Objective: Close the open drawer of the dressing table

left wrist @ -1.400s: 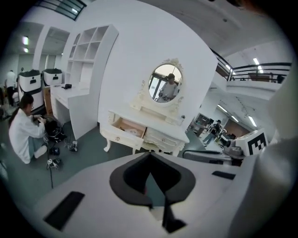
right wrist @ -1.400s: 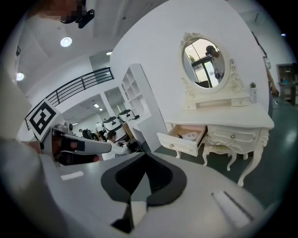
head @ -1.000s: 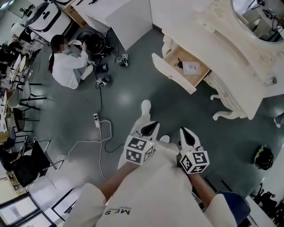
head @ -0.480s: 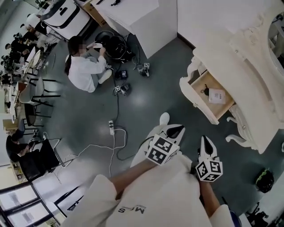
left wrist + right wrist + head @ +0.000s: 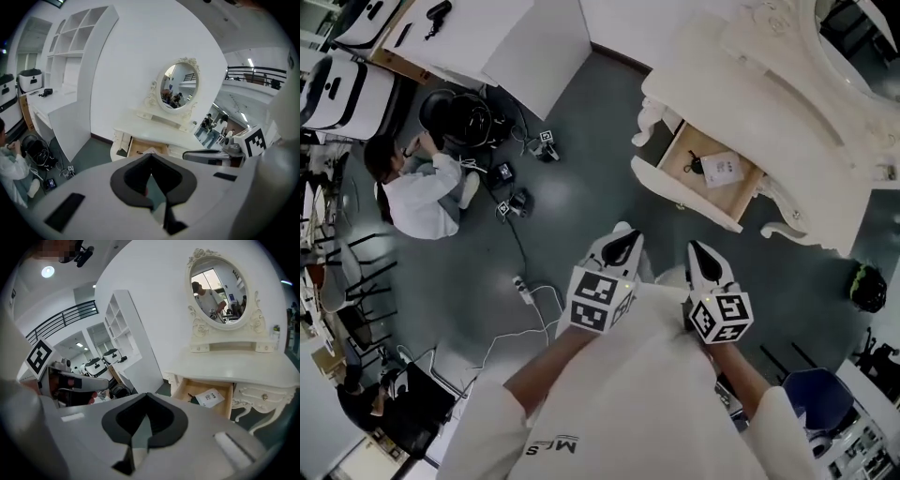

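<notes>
Head view showed the drawer (image 5: 712,178) pulled well out of the dressing table (image 5: 787,84), ahead and to the right, well apart from both tools. The left gripper (image 5: 625,242) and right gripper (image 5: 699,253) hung side by side over the floor (image 5: 581,169). Each had its jaws pressed together with nothing between them, and each gripper view confirmed that.

I judged the step in hand to be the approach, with no contact made yet. To do it well I would leave the jaws closed and use the blunt tips as a pusher. I would set them flat on the front panel (image 5: 684,199) near its middle, then drive straight along the drawer's travel so the box did not skew and bind. Two tips spread across the panel would hold it squarer than one. The curled leg beside the opening was worth steering clear of.

The table was cream-painted with carved, scrolled edges and an oval mirror (image 5: 216,291) in an ornate frame. Inside, the drawer was bare pale wood. A white paper (image 5: 724,170) and a small dark item (image 5: 696,166) lay flat there, low enough, I thought, not to catch. The floor looked smooth, grey-green and slightly glossy.
</notes>
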`<action>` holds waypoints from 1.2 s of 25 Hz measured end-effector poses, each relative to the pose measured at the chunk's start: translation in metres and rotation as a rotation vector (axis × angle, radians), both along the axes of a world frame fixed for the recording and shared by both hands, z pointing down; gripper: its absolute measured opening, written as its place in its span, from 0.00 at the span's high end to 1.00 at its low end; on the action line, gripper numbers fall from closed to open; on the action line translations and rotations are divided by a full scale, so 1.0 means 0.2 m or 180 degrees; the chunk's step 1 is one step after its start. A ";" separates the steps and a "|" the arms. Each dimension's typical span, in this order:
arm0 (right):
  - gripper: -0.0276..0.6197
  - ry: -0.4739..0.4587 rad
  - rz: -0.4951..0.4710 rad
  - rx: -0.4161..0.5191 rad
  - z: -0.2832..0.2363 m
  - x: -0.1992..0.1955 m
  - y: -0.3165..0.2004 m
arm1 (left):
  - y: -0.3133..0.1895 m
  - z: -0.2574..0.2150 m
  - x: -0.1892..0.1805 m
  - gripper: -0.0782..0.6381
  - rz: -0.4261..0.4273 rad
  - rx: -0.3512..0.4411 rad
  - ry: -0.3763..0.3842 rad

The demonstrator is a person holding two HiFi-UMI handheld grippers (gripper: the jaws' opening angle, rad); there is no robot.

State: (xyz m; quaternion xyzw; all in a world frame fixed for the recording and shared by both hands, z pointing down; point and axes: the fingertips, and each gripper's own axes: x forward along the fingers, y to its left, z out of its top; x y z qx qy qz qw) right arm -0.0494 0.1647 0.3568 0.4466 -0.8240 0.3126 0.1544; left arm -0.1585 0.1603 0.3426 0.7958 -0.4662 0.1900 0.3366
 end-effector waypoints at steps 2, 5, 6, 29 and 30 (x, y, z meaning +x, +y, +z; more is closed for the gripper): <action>0.95 0.0035 0.0063 -0.0038 0.01 -0.01 0.01 | -0.02 0.03 0.01 0.88 0.0121 -0.0055 0.0019; 0.95 0.0101 0.0057 -0.0094 0.02 -0.02 0.04 | -0.02 0.08 0.05 0.88 0.0248 -0.0132 0.0035; 0.95 0.0117 0.0051 -0.0099 0.03 -0.01 0.03 | -0.02 0.09 0.06 0.88 0.0266 -0.0160 0.0045; 0.95 0.0090 0.0148 -0.0744 0.34 0.23 -0.18 | -0.20 0.36 0.40 0.88 0.0453 -0.0392 -0.0138; 0.94 0.0101 0.0145 -0.0760 0.35 0.22 -0.18 | -0.20 0.39 0.40 0.88 0.0460 -0.0397 -0.0163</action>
